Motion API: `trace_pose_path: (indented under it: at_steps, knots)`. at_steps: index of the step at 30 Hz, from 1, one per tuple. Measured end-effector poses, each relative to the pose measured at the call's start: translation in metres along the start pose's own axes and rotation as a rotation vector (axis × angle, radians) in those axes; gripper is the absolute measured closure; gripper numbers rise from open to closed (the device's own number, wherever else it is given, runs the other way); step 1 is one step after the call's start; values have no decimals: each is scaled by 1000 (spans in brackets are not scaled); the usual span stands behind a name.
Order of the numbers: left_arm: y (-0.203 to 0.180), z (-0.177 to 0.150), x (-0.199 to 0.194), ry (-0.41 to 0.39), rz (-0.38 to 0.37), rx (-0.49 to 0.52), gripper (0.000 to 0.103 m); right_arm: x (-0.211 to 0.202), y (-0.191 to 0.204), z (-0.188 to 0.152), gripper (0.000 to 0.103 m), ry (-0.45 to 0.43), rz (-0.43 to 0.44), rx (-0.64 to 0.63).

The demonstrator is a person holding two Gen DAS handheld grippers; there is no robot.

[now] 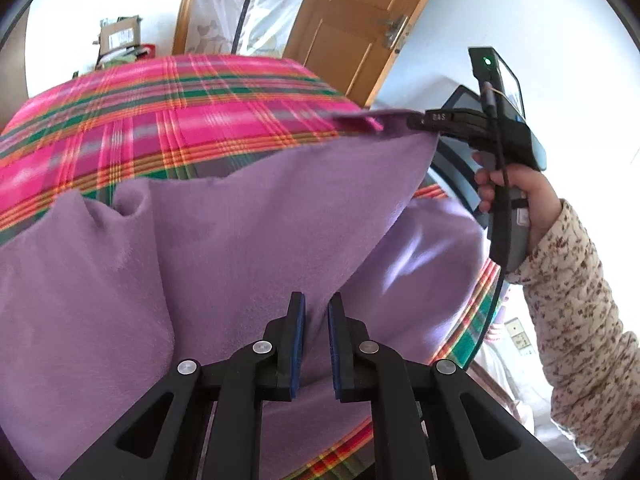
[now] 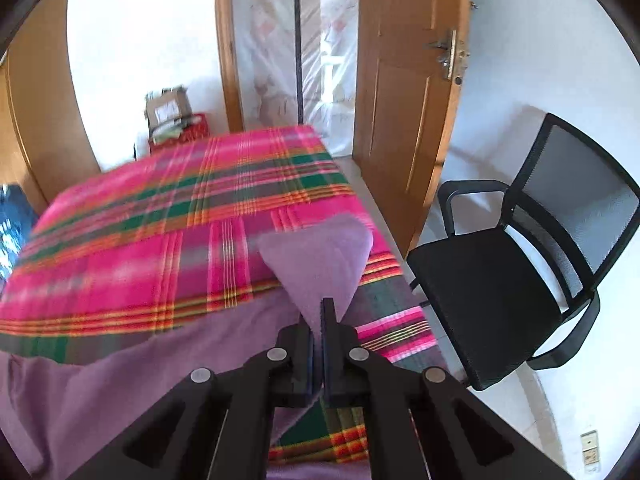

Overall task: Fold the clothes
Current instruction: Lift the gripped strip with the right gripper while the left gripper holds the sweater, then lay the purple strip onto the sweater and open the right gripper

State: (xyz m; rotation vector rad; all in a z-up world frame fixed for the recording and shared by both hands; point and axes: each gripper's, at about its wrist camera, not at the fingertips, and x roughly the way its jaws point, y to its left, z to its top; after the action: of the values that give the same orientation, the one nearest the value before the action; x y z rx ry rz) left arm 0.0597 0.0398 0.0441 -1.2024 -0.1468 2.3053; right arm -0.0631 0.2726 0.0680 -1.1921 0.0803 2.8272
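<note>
A purple fleece garment (image 1: 248,224) lies partly lifted over a table with a pink plaid cloth (image 1: 160,112). My left gripper (image 1: 316,312) is shut on a pinch of the purple fabric at its near edge. My right gripper (image 1: 416,122), seen from the side in the left wrist view, is shut on a far corner of the garment and holds it raised. In the right wrist view that gripper (image 2: 319,316) pinches a purple corner (image 2: 320,256) that stands up above the plaid cloth (image 2: 160,232). More purple fabric (image 2: 120,376) hangs at lower left.
A black mesh office chair (image 2: 512,280) stands right of the table. A wooden door (image 2: 404,100) is open behind it. A cardboard box and red items (image 2: 172,120) sit beyond the table's far left corner. The table's right edge drops off near the chair.
</note>
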Motion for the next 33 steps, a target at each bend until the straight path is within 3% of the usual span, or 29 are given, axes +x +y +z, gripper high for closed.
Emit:
trace_pose_path:
  at_steps: [9,15,22,33]
  knots:
    - [-12,10,-32,-99,2,8,91,-46,-19,7,100,-111,19,64]
    - [-27,3,-45,-124,-6,39,91,-83,-23,2,100,-190,-4,54]
    - [-38,-14,-44,-88,-23,63,91,-103,-40,-28,100,-203,-33,89]
    - [-58,-36,-23,5,-86,103,91,-99,-83,-79,100,-154,-53,234]
